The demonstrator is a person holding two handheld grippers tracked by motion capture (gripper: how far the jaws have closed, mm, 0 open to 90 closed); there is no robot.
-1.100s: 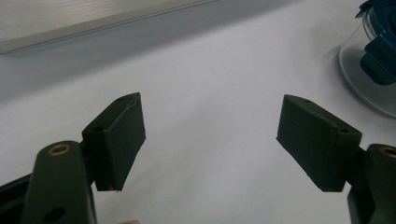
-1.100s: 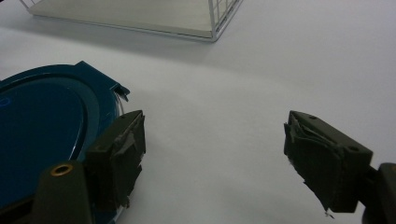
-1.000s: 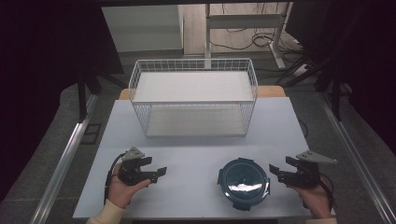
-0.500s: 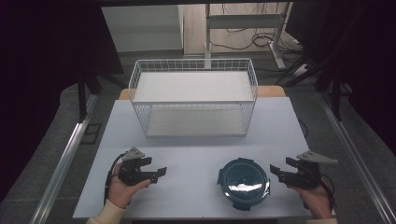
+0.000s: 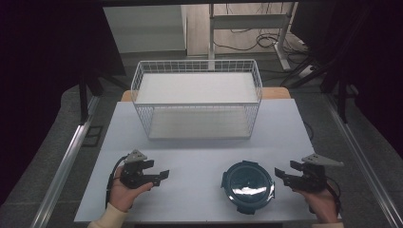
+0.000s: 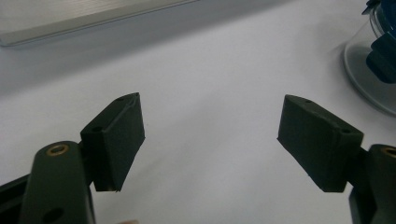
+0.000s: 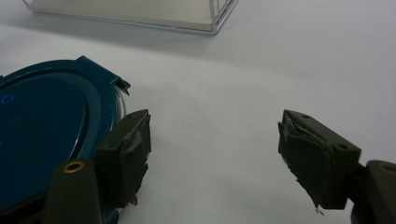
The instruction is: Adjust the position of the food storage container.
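Observation:
A round dark-teal container (image 5: 247,186) with a clip-on lid sits on the white table (image 5: 190,156) near the front edge, right of centre. My right gripper (image 5: 285,169) is held in a hand just right of it, open and empty; its jaws have just been closing a little. In the right gripper view the right gripper (image 7: 215,149) has the container (image 7: 42,140) beside its left jaw, not between the jaws. My left gripper (image 5: 157,170) rests in a hand at the front left, open with nothing between its pads (image 6: 116,135). The container's edge (image 6: 373,60) shows far right there.
A white wire basket (image 5: 197,105) with a pale floor stands at the back of the table; its corner (image 7: 219,14) shows in the right gripper view. Bare tabletop lies between the two grippers and the basket. Dark floor and metal rails flank the table.

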